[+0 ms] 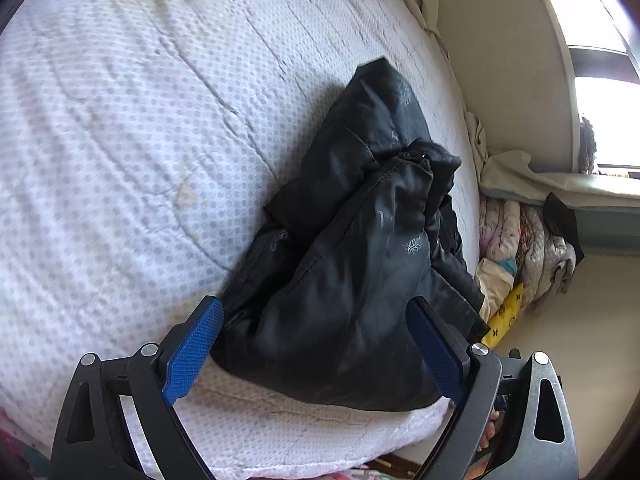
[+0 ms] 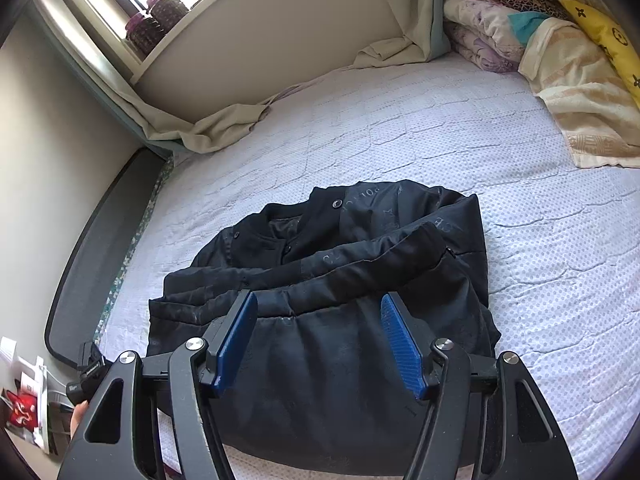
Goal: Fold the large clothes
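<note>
A black padded jacket (image 1: 360, 240) lies bunched and partly folded on the bed with the white dotted cover (image 1: 140, 140). My left gripper (image 1: 316, 312) is open, its blue pads on either side of the jacket's near end, holding nothing. In the right wrist view the jacket (image 2: 360, 248) shows its collar and snap buttons toward the far side. My right gripper (image 2: 320, 308) is open just above the jacket's near folded edge, with no cloth pinched between its pads.
A pile of folded quilts and a yellow pillow (image 2: 600, 40) sits at the bed's head. A beige curtain (image 2: 224, 128) drapes onto the bed by the wall under a windowsill with jars (image 2: 152, 24). The mattress edge (image 1: 320, 448) is close below the left gripper.
</note>
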Demonstrator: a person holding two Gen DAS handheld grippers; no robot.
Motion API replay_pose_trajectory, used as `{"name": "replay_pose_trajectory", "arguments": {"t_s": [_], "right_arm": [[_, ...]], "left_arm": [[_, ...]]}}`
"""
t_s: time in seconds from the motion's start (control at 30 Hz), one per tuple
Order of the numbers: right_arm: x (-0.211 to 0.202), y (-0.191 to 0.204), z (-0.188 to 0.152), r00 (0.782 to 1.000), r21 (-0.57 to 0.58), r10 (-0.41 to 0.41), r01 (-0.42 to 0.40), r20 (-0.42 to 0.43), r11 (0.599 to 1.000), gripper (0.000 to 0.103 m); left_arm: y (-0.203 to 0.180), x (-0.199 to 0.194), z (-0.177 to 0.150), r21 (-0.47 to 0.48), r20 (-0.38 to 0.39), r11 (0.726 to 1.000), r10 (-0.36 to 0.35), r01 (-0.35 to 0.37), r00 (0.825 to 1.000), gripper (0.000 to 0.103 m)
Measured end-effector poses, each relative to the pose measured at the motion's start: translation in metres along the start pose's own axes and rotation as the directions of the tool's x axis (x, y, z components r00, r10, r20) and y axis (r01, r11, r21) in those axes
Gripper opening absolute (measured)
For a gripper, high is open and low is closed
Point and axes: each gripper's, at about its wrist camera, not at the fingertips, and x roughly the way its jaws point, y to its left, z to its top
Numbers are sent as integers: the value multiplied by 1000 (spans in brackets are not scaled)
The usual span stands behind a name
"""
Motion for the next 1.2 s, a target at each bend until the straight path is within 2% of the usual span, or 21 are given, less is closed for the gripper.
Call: {"name": "replay_pose_trajectory", "arguments": {"t_s": [0.13,0.23,0.37,0.4,0.43,0.57,0.6,0.73,0.8,0.87,0.93,0.97,1.0,1.1,1.13,1.2], "right_arm": [[-4,-4,-1,1000,8,2,-2,6,1000,63],[-5,-6,-1,1000,13,-1,1,7,1000,63],[-5,-6,-2,1000,15,-3,3,2,1000,63],[-4,-6,-3,1000,14,-2,2,0,1000,63],[-4,-5,-4,1000,13,0,0,-2,1000,63],[-5,-4,-7,1000,3,3,-3,-7,1000,63],[-5,-4,-7,1000,3,3,-3,-9,1000,63],[-4,-6,-10,1000,2,2,-2,-23,1000,63],[-1,-6,-13,999,0,4,-4,-37,1000,63],[3,-5,-16,999,-5,7,-7,-54,1000,63],[8,-2,-21,997,-18,8,-9,-76,1000,63],[12,0,-23,996,-26,6,-8,-87,1000,63],[14,3,-26,995,-34,2,-6,-96,999,63],[23,11,-34,992,-75,-9,0,-125,997,62],[27,15,-37,991,-95,-12,0,-134,995,59],[31,21,-41,989,-132,-22,3,-143,991,48]], "left_arm": [[7,-10,-19,-25,31,999,-32,33,999,95],[16,-2,-31,-76,12,994,-80,81,997,96],[25,26,-32,-178,-25,969,-177,170,984,96],[28,32,-32,-210,-15,952,-230,222,973,96],[30,37,-31,-236,8,935,-271,265,962,97],[30,45,-31,-241,91,927,-272,286,958,99],[31,47,-31,-244,122,922,-279,301,952,99],[40,49,-36,-280,256,882,-311,378,915,100],[39,50,-38,-264,313,888,-290,376,904,100],[29,53,-39,-225,333,909,-266,350,905,95],[20,59,-41,-196,331,933,-229,304,916,73],[20,62,-41,-197,331,935,-221,297,917,68],[21,66,-41,-208,332,928,-231,310,915,60],[25,73,-40,-222,332,911,-266,349,905,44],[26,72,-39,-214,329,909,-277,357,903,37],[27,72,-37,-198,324,906,-299,374,897,31]]}}
